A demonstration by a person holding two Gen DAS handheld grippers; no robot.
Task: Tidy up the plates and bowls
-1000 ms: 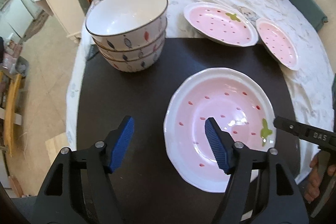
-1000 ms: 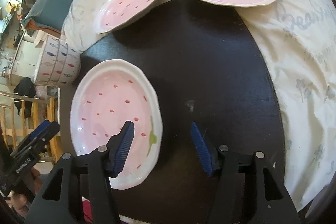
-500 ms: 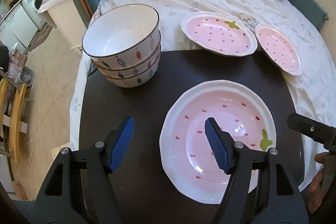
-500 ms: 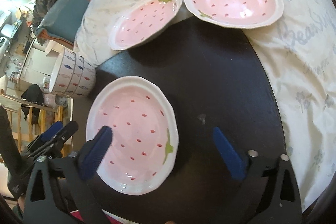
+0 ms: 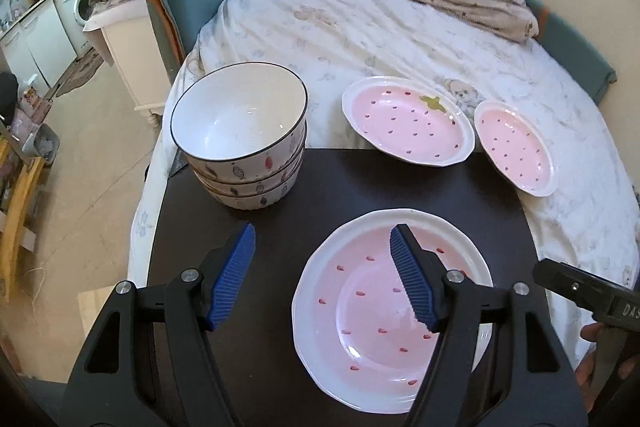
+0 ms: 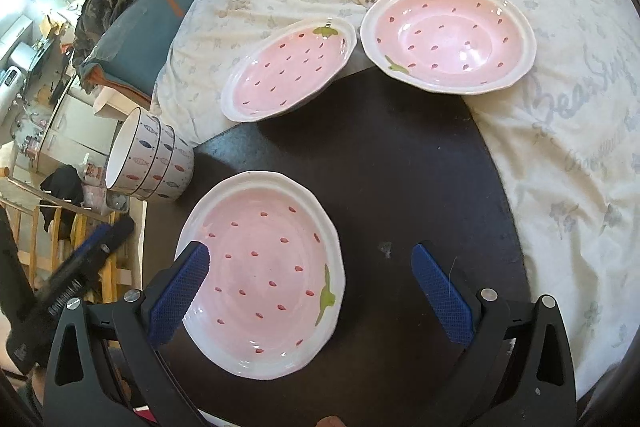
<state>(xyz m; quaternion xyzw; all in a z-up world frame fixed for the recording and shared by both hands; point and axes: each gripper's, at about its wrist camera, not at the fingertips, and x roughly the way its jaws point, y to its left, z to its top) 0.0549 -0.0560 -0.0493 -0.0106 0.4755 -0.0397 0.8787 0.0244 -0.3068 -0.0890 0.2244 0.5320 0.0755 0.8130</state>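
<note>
On the dark table [image 5: 328, 187] the bowls [image 5: 244, 135] are stacked, one plate [image 6: 264, 275] beside them, two plates [image 6: 448, 39] beyond on the bed unstacked; left gripper [image 5: 320, 279] and right gripper [image 6: 310, 291] gape empty.

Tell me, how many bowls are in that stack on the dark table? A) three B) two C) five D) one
A: the stack of bowls shows three rims nested one inside another, and the right wrist view shows the same three, standing on the dark table.
</note>
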